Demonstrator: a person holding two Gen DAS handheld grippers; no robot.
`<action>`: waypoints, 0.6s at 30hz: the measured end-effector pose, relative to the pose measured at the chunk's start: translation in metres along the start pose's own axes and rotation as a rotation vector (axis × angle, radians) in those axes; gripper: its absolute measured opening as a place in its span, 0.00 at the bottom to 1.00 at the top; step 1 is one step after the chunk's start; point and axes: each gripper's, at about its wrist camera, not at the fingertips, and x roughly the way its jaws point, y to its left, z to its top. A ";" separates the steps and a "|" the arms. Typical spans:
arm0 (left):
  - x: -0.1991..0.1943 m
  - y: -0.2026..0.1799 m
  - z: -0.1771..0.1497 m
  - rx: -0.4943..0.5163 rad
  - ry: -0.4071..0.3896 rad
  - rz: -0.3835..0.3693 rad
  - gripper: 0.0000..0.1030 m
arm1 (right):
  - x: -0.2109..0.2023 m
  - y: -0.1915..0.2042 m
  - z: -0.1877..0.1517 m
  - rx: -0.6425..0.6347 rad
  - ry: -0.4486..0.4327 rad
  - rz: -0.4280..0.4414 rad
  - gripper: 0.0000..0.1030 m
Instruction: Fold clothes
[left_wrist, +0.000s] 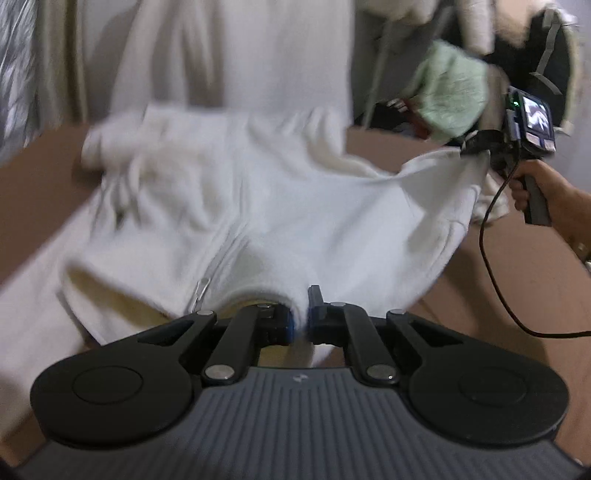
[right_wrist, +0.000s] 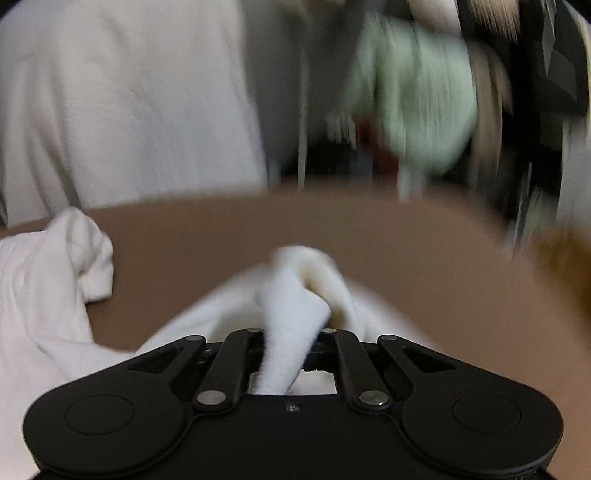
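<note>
Both grippers pinch the white zip jacket (left_wrist: 236, 192) at separate edges, probably to spread it for folding: left hand-held gripper (left_wrist: 300, 325) clenched on the near hem, right hand-held gripper (right_wrist: 286, 354) grasping a far-right corner above the brown tabletop (right_wrist: 406, 258)
</note>
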 end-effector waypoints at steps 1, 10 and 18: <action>-0.012 -0.002 0.007 -0.018 0.000 -0.036 0.06 | -0.019 0.000 0.008 -0.054 -0.056 -0.026 0.07; 0.012 -0.016 -0.018 -0.128 0.267 -0.124 0.09 | -0.054 -0.068 -0.008 -0.166 0.072 -0.219 0.36; -0.004 -0.031 -0.007 0.057 0.243 -0.130 0.60 | -0.072 -0.064 -0.062 0.079 0.087 -0.101 0.44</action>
